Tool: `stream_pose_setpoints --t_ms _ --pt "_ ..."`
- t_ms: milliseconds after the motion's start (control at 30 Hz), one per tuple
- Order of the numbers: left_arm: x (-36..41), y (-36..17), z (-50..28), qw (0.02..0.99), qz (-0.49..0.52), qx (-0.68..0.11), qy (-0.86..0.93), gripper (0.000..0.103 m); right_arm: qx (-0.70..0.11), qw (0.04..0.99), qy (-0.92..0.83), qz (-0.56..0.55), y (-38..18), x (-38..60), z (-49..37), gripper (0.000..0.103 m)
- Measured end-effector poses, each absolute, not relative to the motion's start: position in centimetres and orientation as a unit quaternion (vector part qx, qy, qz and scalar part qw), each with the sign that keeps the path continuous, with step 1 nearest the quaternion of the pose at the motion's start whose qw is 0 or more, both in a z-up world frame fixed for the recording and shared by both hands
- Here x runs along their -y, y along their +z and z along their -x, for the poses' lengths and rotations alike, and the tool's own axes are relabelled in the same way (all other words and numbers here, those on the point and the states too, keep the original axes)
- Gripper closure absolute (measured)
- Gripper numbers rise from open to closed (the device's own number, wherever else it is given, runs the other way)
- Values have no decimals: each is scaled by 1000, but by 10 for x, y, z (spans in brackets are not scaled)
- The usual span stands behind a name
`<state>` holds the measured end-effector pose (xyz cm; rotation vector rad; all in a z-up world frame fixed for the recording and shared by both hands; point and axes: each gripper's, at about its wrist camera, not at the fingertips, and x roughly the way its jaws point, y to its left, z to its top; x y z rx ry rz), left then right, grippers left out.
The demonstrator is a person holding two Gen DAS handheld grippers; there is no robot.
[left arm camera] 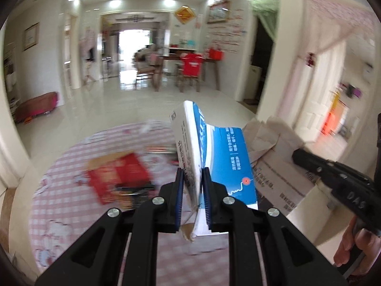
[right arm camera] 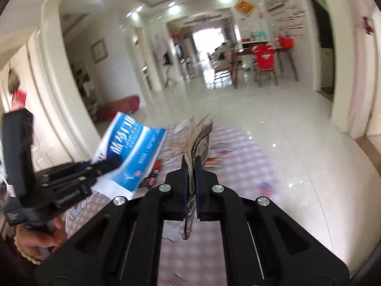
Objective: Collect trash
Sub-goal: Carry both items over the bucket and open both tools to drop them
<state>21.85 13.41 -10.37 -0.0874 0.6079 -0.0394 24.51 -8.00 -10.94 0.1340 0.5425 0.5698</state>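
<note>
My left gripper [left arm camera: 193,190] is clamped on a flattened blue and white box [left arm camera: 221,157], holding it up above the pink checked tablecloth [left arm camera: 59,202]. My right gripper [right arm camera: 190,178] is pinched tight on a bunch of folded paper and cardboard [right arm camera: 200,138], also lifted off the cloth. More trash is on the table: a red box [left arm camera: 119,176] plus some small wrappers further back, too blurry to make out. Tiled floor [right arm camera: 273,119] beyond.
</note>
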Motion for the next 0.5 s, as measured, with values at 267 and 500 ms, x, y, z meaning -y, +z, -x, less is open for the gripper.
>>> stream_pose_setpoints --t_ms 267,500 --pt "23 -134 -255 919 -16 -358 -161 88 -239 955 130 -121 -126 230 -209 98" --pt "139 -193 -279 876 -63 -418 -231 88 -258 951 16 -167 -175 330 -194 98"
